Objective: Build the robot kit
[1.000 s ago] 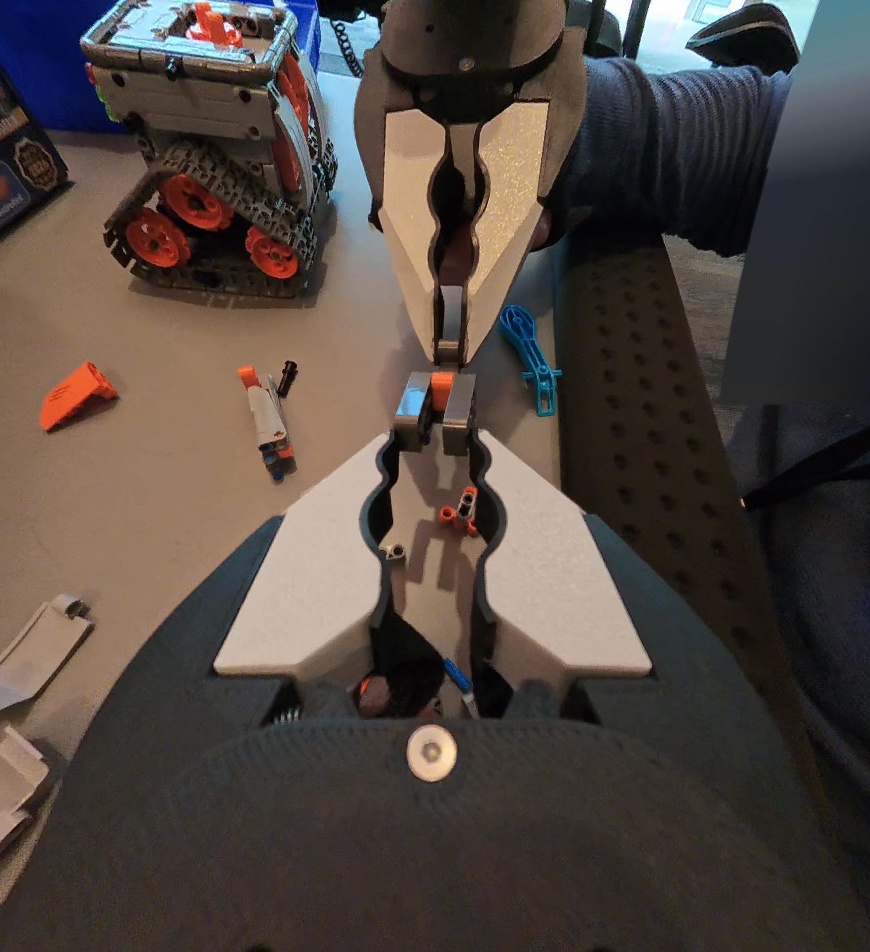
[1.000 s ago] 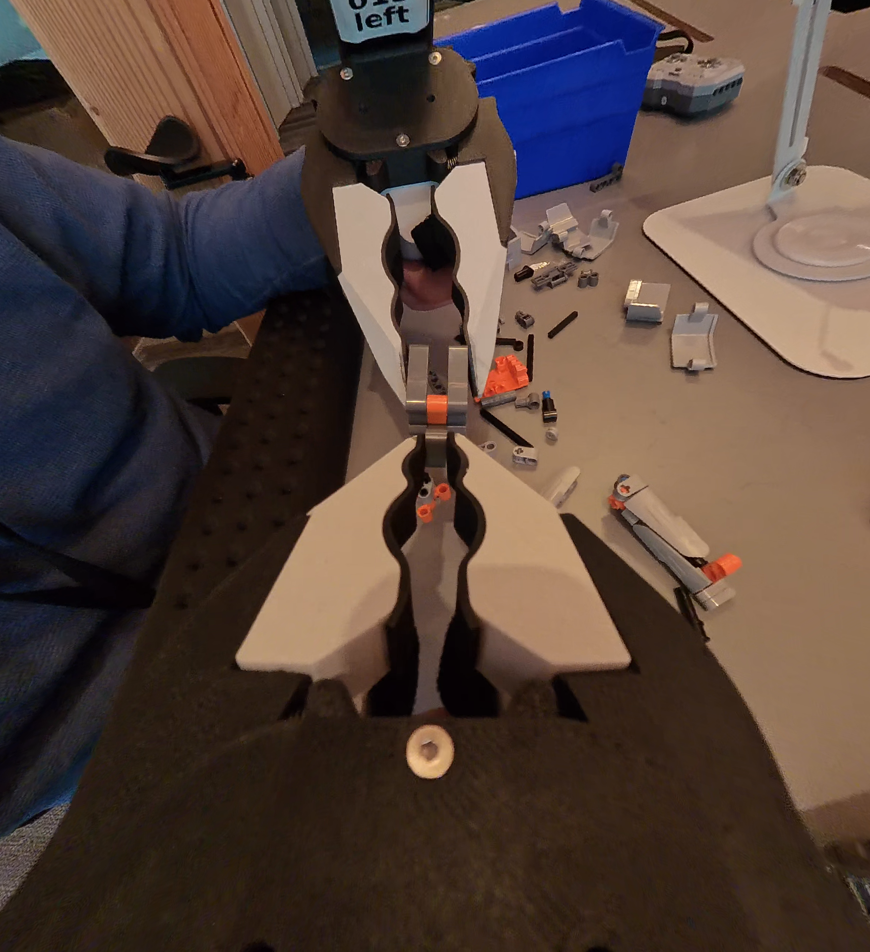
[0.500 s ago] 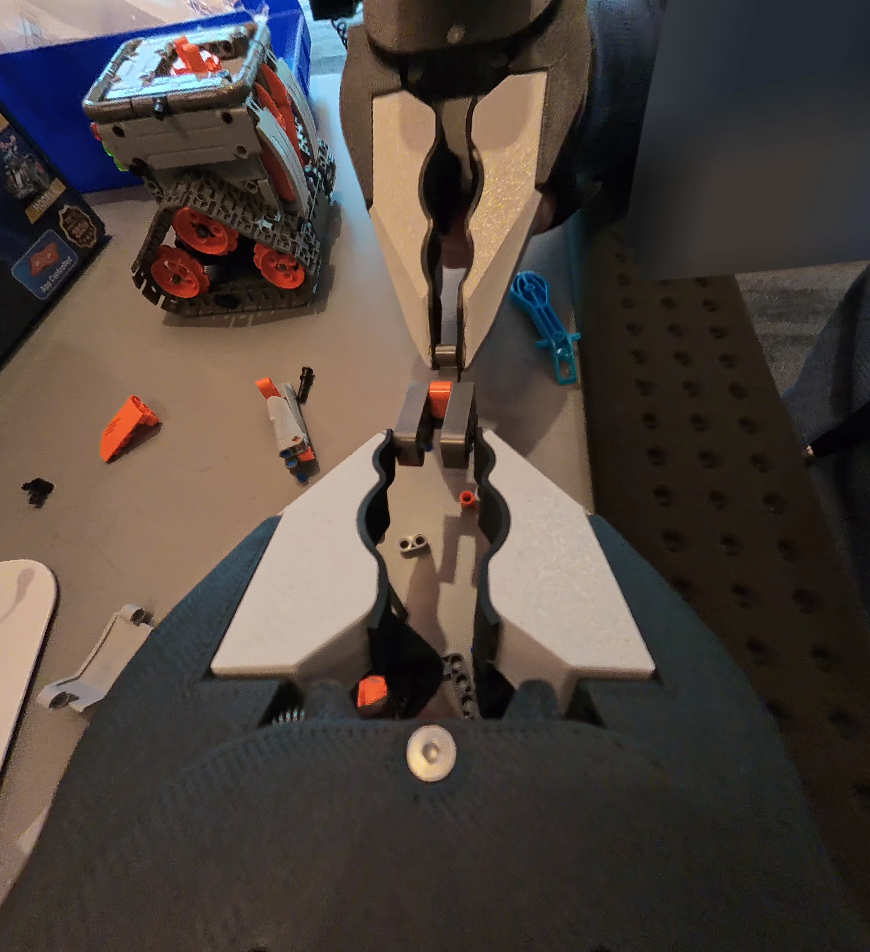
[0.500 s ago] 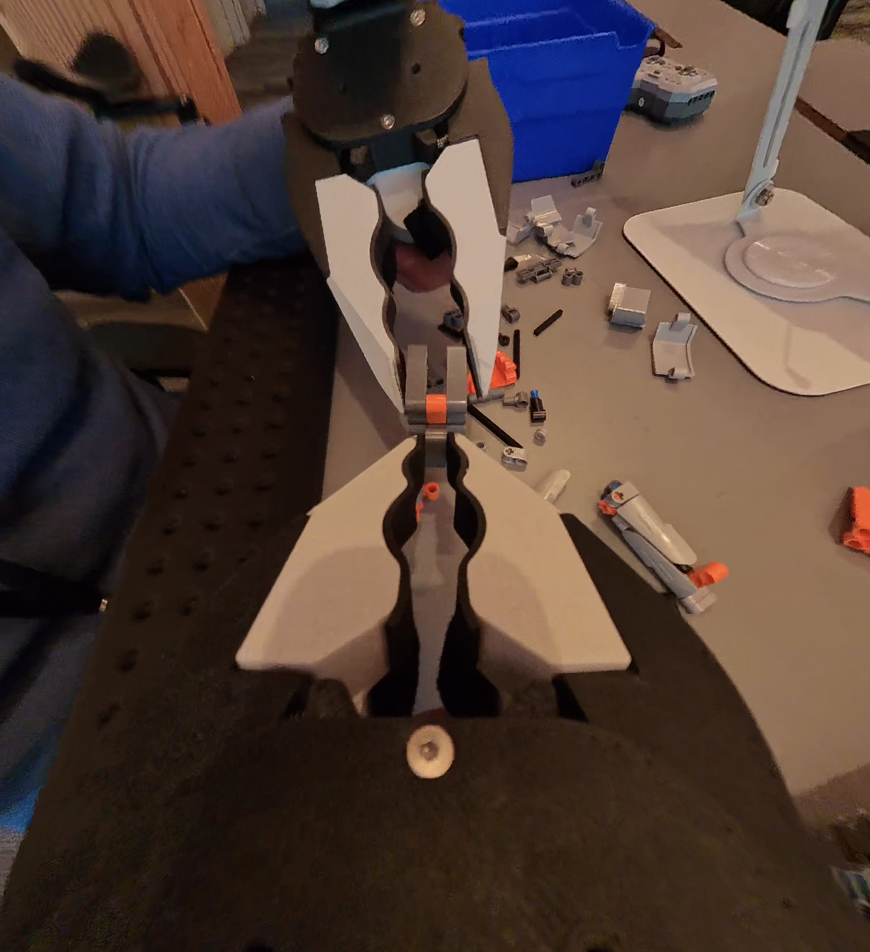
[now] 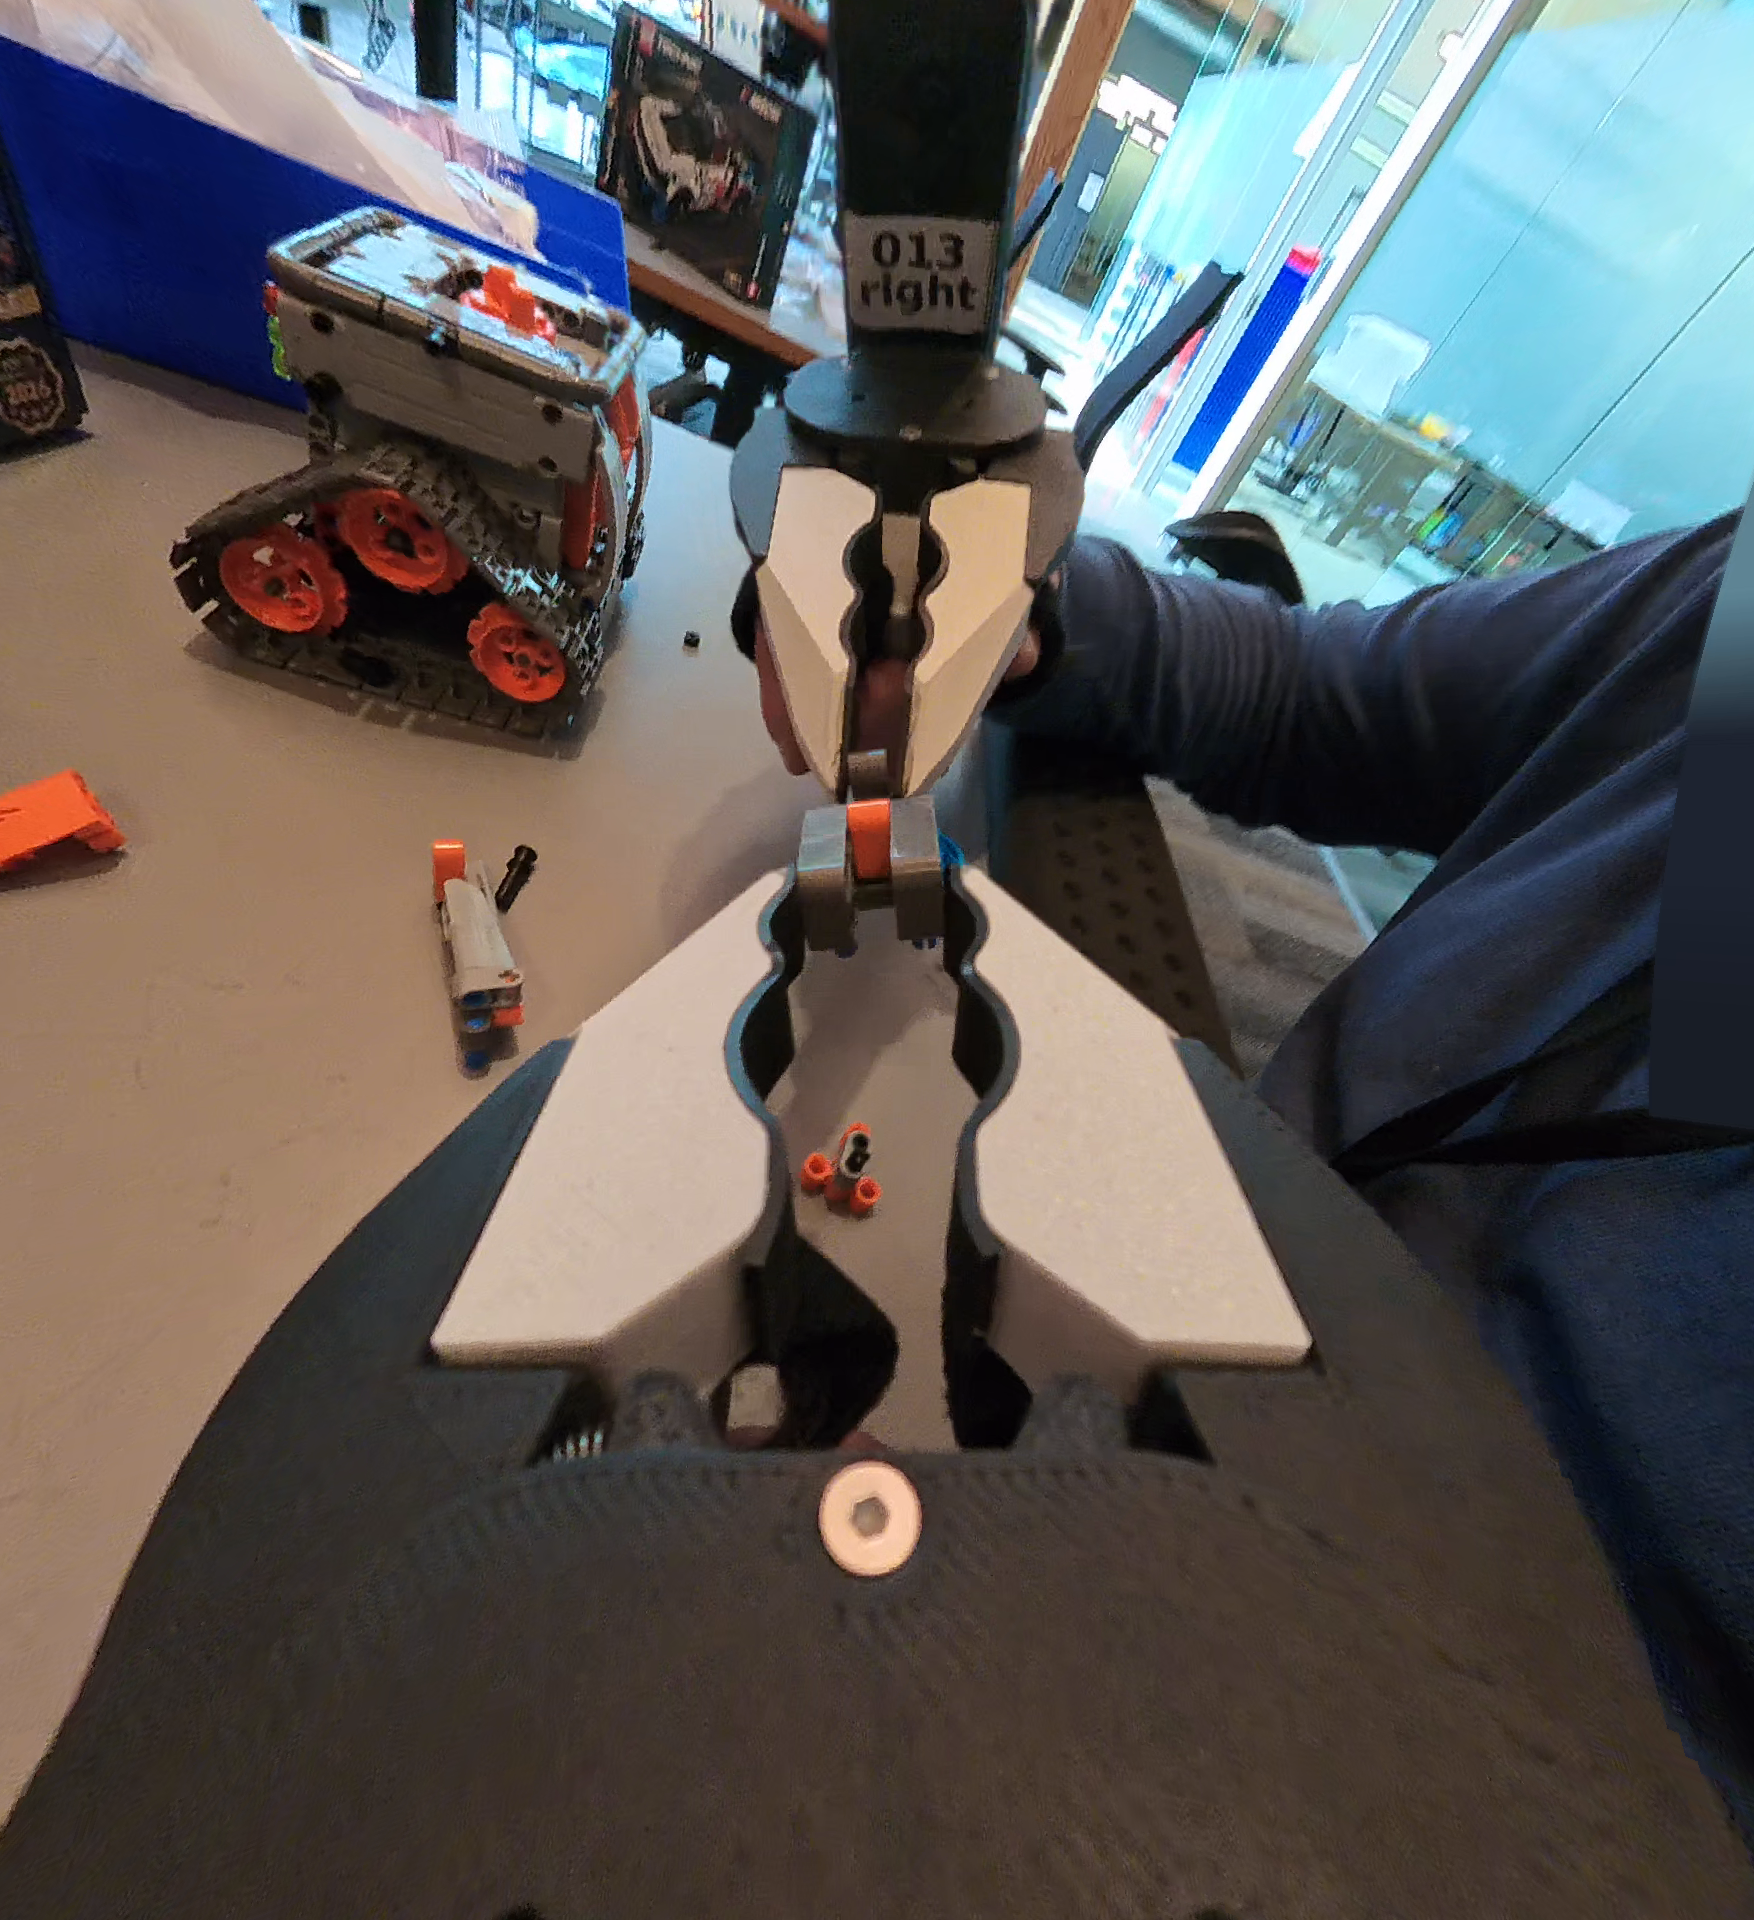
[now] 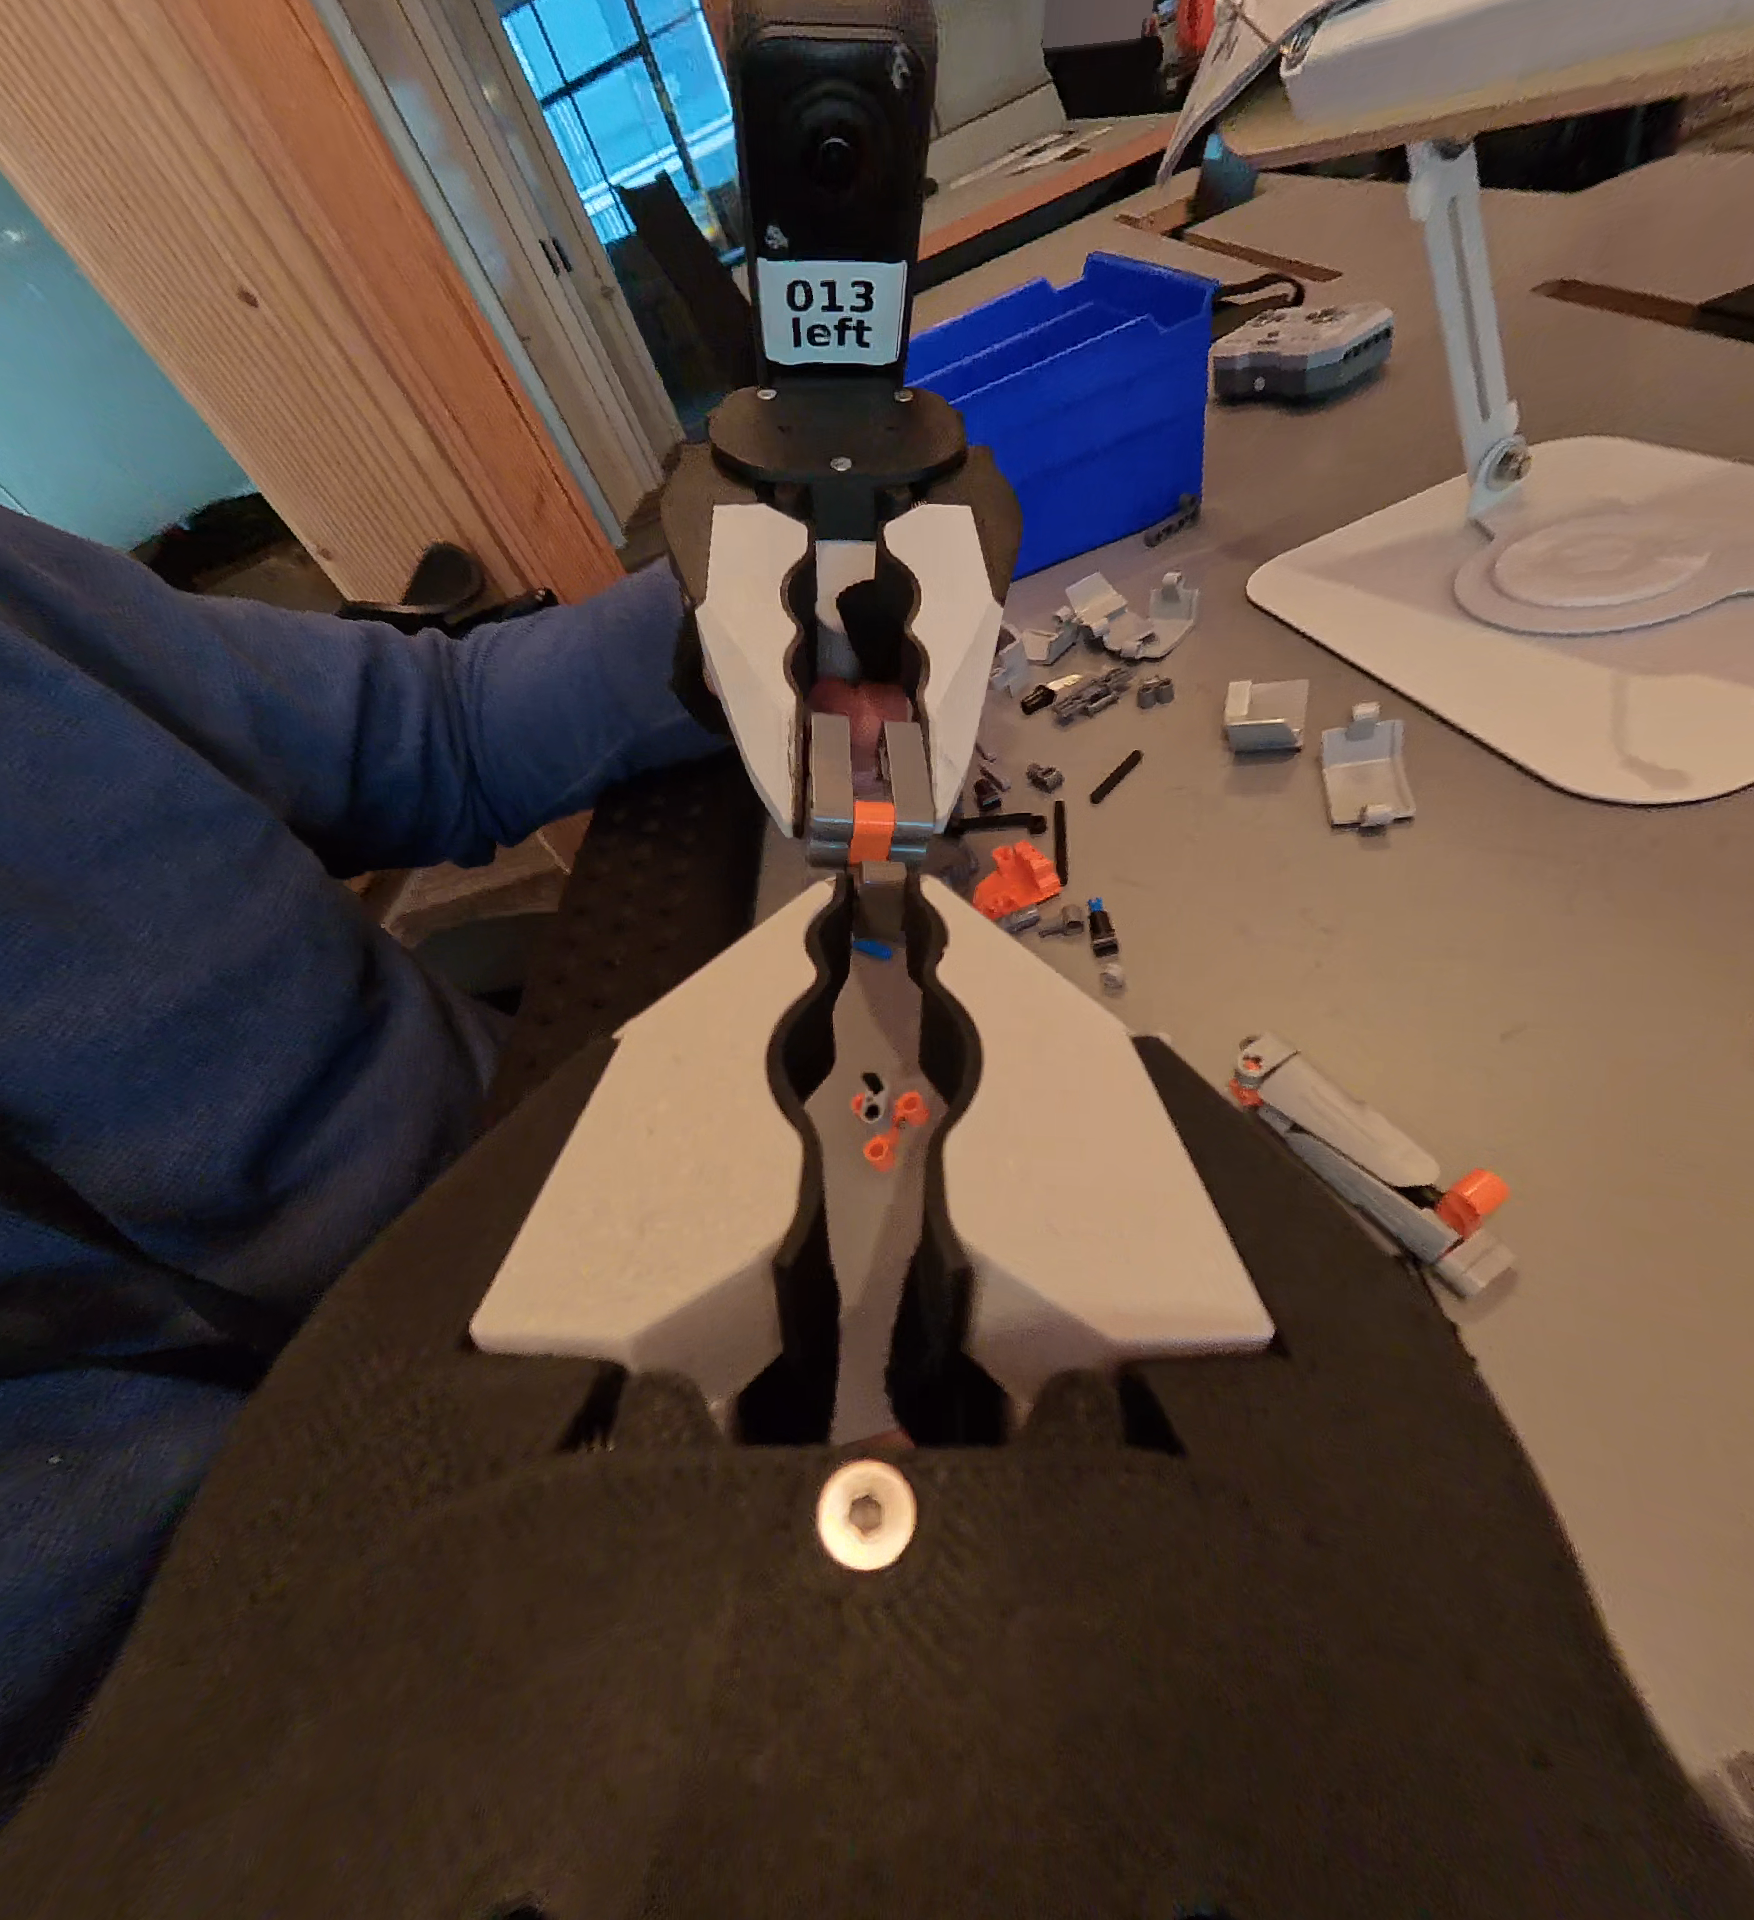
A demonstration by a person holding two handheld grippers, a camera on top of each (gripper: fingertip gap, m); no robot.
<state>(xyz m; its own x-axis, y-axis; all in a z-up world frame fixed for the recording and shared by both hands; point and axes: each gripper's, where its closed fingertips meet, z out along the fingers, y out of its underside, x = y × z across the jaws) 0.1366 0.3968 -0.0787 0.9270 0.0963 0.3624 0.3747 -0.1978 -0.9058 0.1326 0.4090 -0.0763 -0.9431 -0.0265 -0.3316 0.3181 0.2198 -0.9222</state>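
Observation:
My left gripper [image 5: 868, 894] is shut on a small grey forked brick piece with an orange connector [image 5: 865, 847]. My right gripper [image 6: 881, 899] faces it tip to tip and is shut on a short grey stub [image 6: 883, 894]. The stub meets the orange connector, and both are held above the grey table [image 5: 177, 1039]. In the left wrist view the right gripper [image 5: 873, 779] shows opposite, pinching the stub [image 5: 868, 774]. In the right wrist view the left gripper [image 6: 868, 816] shows opposite with the forked piece [image 6: 868, 826]. Blue-sleeved arms hold both grippers.
A grey tracked model with orange wheels [image 5: 416, 499] stands far left. An orange panel [image 5: 11, 831], a small grey-orange assembly [image 5: 478, 945] and tiny orange pins [image 5: 842, 1174] lie on the table. A blue bin [image 6: 1070, 395], loose grey parts [image 6: 1268, 717] and a white stand base [image 6: 1579, 603] are at the right. Both grippers' tips are close together, under 4 cm apart. The orange panel [image 5: 11, 831] is about 20 cm from both grippers' fingertips.
Both grippers have risen and tilted up together, so the room behind comes into view. They keep their hold on the joined pieces, still tip to tip.

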